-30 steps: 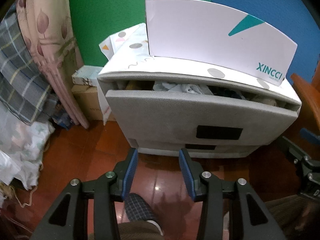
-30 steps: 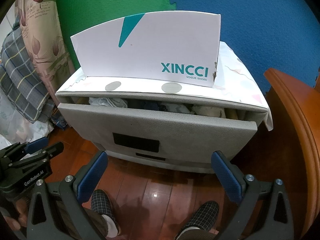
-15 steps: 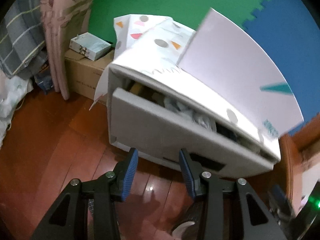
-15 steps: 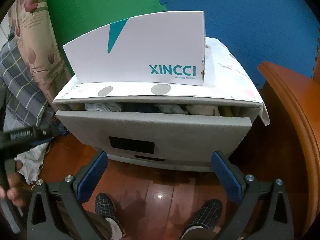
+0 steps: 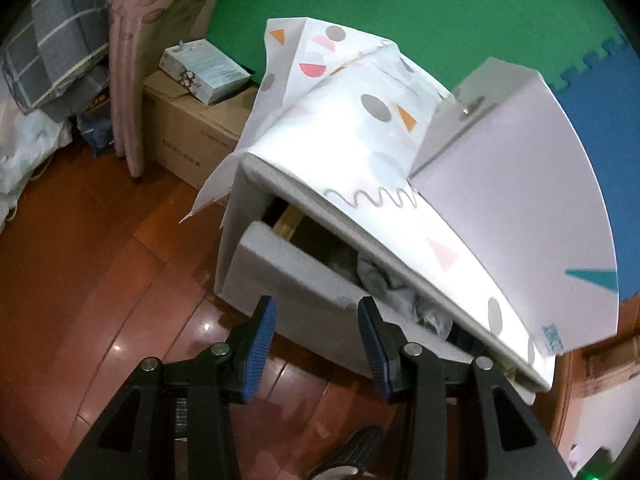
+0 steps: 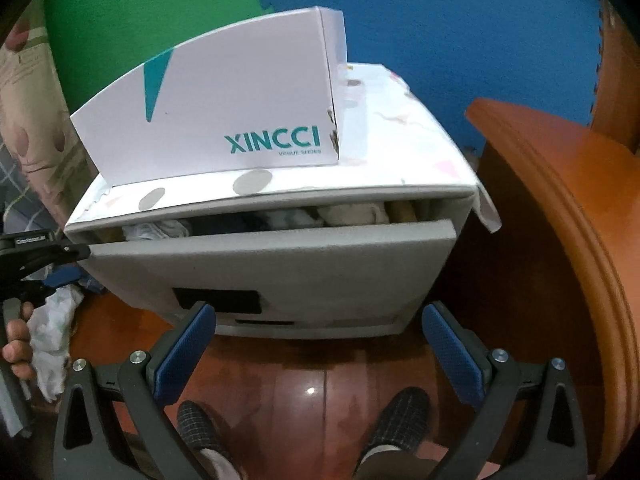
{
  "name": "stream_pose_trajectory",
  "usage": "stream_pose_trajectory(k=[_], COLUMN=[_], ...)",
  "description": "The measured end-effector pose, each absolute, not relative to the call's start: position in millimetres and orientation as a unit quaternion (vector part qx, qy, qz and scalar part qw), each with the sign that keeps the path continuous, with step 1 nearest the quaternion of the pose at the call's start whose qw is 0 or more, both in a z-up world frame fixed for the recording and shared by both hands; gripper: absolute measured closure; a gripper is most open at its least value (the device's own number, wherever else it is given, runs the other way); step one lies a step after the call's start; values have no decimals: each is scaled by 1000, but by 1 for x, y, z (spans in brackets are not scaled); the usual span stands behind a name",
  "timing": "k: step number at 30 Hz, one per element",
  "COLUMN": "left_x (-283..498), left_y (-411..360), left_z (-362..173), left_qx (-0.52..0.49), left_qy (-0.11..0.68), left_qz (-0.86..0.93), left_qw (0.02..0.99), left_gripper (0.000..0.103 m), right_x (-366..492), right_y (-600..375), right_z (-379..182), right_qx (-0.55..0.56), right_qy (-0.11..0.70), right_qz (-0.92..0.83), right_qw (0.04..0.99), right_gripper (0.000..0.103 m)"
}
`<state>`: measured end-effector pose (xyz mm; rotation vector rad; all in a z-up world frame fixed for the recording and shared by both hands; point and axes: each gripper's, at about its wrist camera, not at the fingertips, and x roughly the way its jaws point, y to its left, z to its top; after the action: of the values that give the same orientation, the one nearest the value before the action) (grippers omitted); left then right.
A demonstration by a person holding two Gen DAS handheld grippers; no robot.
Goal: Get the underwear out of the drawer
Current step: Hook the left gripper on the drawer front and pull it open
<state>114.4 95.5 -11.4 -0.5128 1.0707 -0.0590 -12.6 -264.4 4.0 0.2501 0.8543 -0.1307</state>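
While both grippers' jaws gape empty, a shoebox (image 6: 224,120) tops the cabinet above the part-open drawer (image 6: 280,264).

Both wrist views angled down, sharing drawer (image 5: 304,276).

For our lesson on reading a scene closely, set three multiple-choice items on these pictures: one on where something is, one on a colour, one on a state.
1. Where does the white shoe box stand?
A. on the floor
B. on top of the drawer unit
C. inside the drawer

2. What colour are the gripper pads?
A. red
B. yellow
C. blue

3. What state is the top drawer in?
A. partly pulled out
B. fully shut
C. taken out and lying on the floor

Answers:
1 B: the box rests on the patterned sheet covering the unit's top.
2 C: both wrist views show blue ribbed pads.
3 A: a gap above the drawer front shows the clothes inside.
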Motion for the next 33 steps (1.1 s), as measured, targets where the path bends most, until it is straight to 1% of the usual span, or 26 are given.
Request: stream_pose_trajectory(k=[6, 7, 9, 10, 12, 17, 20, 28, 33], left_x=[127, 129, 131, 132, 134, 137, 139, 131, 109], left_y=[101, 101, 102, 103, 102, 102, 102, 100, 104], left_z=[-18, -19, -21, -23, -28, -33, -36, -31, -29], left_qx=[-274, -276, -281, -283, -286, -282, -268, -217, -179], left_qy=[503, 503, 501, 501, 501, 501, 500, 518, 530], left_qz=[-16, -13, -4, -1, 8, 23, 20, 19, 10], left_qw=[820, 819, 818, 818, 817, 818, 823, 827, 829], left_gripper=[57, 55, 47, 46, 40, 34, 27, 26, 22], right_x=[-10, -10, -9, -9, -9, -9, -8, -10, -15], right_y=[-266, -266, -267, -268, -269, -269, -270, -272, -275], right_z=[2, 1, 0, 0, 0, 0, 0, 4, 9], right_qx=[121, 123, 129, 131, 134, 134, 137, 140, 145], right_qy=[419, 421, 425, 426, 424, 424, 425, 416, 404], right_qz=[-79, -79, -75, -74, -73, -73, -70, -69, -71], right_qw=[896, 895, 893, 892, 893, 893, 892, 896, 901], right_gripper=[1, 1, 1, 1, 1, 1, 1, 1, 1])
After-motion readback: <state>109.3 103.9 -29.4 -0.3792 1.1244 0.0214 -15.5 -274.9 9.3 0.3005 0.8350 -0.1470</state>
